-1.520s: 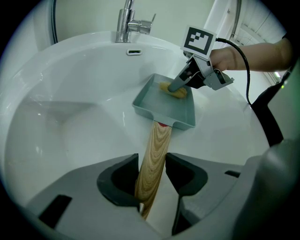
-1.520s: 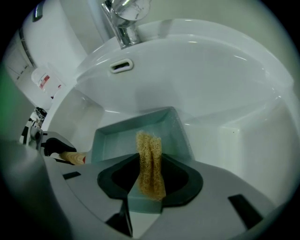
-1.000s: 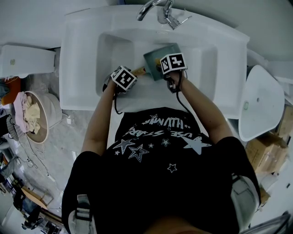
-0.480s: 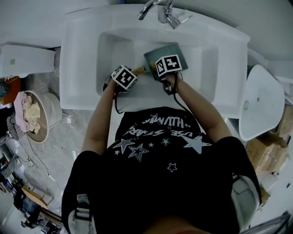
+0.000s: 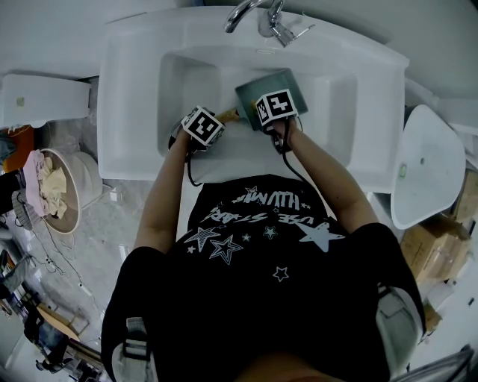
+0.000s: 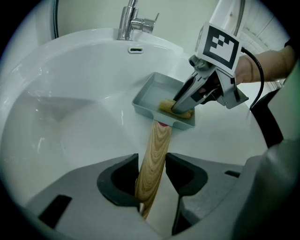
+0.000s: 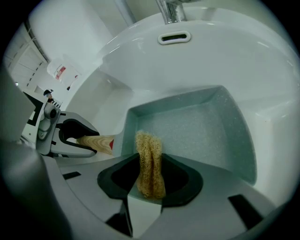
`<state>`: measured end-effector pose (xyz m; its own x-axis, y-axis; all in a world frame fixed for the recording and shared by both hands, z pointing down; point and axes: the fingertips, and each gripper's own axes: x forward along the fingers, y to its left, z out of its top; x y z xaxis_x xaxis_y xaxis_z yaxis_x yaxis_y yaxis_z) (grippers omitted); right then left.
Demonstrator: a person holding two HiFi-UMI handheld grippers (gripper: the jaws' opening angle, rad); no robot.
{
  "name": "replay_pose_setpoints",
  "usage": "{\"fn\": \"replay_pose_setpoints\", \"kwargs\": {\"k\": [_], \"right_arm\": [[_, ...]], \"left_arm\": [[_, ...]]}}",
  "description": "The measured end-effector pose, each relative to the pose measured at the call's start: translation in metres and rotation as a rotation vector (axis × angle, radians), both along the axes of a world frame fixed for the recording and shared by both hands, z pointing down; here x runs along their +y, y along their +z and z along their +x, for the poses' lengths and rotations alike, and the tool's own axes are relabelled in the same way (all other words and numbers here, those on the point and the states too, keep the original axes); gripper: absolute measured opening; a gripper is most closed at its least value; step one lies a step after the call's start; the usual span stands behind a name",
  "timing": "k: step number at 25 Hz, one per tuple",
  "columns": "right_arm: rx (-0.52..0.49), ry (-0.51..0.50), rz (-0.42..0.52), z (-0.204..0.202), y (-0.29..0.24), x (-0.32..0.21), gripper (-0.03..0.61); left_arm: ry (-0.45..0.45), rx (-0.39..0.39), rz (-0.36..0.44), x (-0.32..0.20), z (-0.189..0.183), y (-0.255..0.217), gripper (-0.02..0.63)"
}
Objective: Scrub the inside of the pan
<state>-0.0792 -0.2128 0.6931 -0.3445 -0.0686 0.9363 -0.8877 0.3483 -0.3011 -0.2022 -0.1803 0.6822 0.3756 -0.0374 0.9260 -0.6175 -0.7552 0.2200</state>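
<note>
A square teal pan [image 5: 252,88] lies in the white sink basin [image 5: 183,74]. My left gripper [image 6: 152,171] is shut on the pan's wooden handle [image 6: 158,140], and it also shows in the right gripper view [image 7: 86,140]. My right gripper [image 7: 150,164] is shut on a tan fibrous scrubber [image 7: 150,159]. It reaches down into the pan [image 7: 201,126], and the scrubber [image 6: 167,106] rests on the pan's floor at the corner nearest the handle. In the head view the marker cubes hide both sets of jaws.
The faucet [image 5: 258,16] stands at the back of the sink, above an overflow slot [image 7: 174,36]. A basket of cloths [image 5: 52,186] sits on the floor at left. At right are a white seat-like lid [image 5: 426,168] and cardboard boxes [image 5: 441,242].
My right gripper has slid a little to the left across the pan with the scrubber. The left gripper and the handle have stayed put.
</note>
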Motion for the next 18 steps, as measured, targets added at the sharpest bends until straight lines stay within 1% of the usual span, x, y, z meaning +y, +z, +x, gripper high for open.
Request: {"fn": "replay_pose_setpoints", "kwargs": {"k": [4, 9, 11, 13, 18], "right_arm": [[0.022, 0.011, 0.015, 0.016, 0.0, -0.008, 0.144], [0.076, -0.023, 0.043, 0.037, -0.001, -0.017, 0.147], [0.105, -0.032, 0.058, 0.047, -0.001, -0.02, 0.147], [0.128, -0.026, 0.073, 0.058, -0.003, -0.023, 0.149], [0.195, 0.0, 0.117, 0.086, -0.003, -0.034, 0.15]], "left_arm": [[-0.001, 0.0, -0.007, 0.0, -0.001, 0.001, 0.186], [0.003, 0.006, 0.012, -0.001, 0.001, 0.007, 0.186], [0.007, -0.007, 0.018, 0.0, -0.001, 0.004, 0.186], [0.01, -0.018, 0.024, 0.001, -0.001, 0.001, 0.186], [0.018, -0.002, 0.015, 0.004, 0.004, 0.002, 0.186]]}}
